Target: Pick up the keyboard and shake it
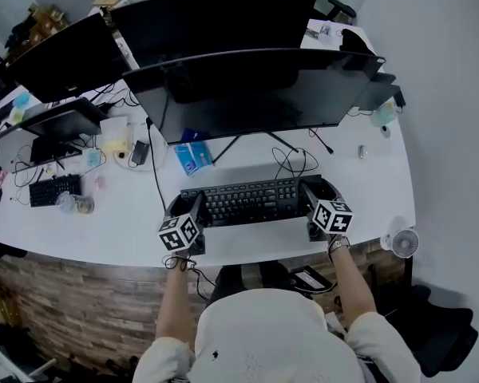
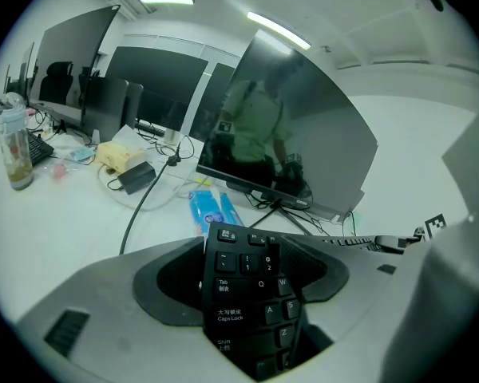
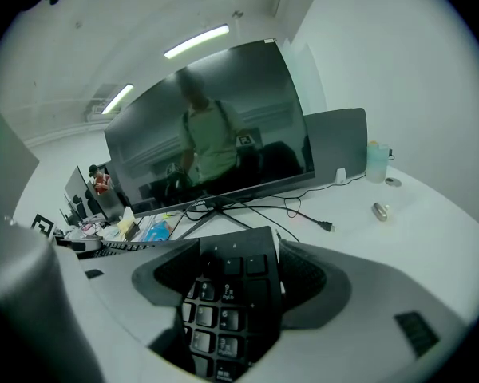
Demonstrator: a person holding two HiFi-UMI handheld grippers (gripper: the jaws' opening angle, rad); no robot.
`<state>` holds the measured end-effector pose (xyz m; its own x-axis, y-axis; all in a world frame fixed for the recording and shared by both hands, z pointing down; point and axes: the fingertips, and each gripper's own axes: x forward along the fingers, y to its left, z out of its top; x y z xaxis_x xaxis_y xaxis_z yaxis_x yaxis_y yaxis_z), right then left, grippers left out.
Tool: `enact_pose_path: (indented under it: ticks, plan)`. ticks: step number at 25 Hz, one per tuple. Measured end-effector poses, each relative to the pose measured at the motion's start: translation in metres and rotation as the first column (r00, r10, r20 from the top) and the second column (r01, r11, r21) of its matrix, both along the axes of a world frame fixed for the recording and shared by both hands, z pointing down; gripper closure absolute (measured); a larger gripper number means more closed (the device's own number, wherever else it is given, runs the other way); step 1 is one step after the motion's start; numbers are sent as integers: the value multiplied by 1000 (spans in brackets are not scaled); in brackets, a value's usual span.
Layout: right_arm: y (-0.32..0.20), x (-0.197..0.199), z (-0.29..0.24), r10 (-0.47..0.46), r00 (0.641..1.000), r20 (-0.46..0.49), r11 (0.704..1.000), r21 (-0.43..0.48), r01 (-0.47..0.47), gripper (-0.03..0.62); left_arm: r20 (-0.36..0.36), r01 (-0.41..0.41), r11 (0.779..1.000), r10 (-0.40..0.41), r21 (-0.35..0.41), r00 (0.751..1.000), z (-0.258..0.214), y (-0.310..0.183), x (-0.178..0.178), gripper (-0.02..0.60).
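Two grips | left tool [image 2: 247, 298], right tool [image 3: 233, 302] each clamp keyboard [image 1: 251, 200] end | black, white legends

I count two keyboards: the black keyboard [image 1: 251, 200] in front of me and a small keyboard [image 1: 54, 190] far to my left. I see four dark screens: the front screen [image 1: 255, 94], the back screen [image 1: 215, 18], the left screen [image 1: 60, 54] and the low screen [image 1: 60, 122]. I have two grippers, the left gripper [image 1: 188, 207] and the right gripper [image 1: 318, 191]. There is one blue pack [image 1: 193, 157] and one little white fan [image 1: 404, 242].
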<state>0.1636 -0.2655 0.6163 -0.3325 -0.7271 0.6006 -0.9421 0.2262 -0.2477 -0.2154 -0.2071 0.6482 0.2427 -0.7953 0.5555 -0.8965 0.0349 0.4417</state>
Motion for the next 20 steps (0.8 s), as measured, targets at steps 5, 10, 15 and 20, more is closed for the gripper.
enact_pose_path:
  ticks: [5, 10, 15, 20]
  plan:
    - [4, 4, 23, 2, 1000, 0, 999, -38, -2, 293, 3, -1, 999, 1, -39, 1000, 20, 5, 3, 296]
    - [8, 6, 48, -1, 1000, -1, 998, -70, 1, 293, -11, -6, 997, 5, -83, 1000, 46, 11, 6, 296]
    - [19, 11, 70, -5, 1000, 6, 994, -105, 5, 293, -17, -7, 992, 5, -127, 1000, 69, 22, 10, 296]
    - [27, 14, 93, 0, 1000, -1, 990, -143, -1, 293, -29, -16, 987, 11, -160, 1000, 91, 29, 13, 296]
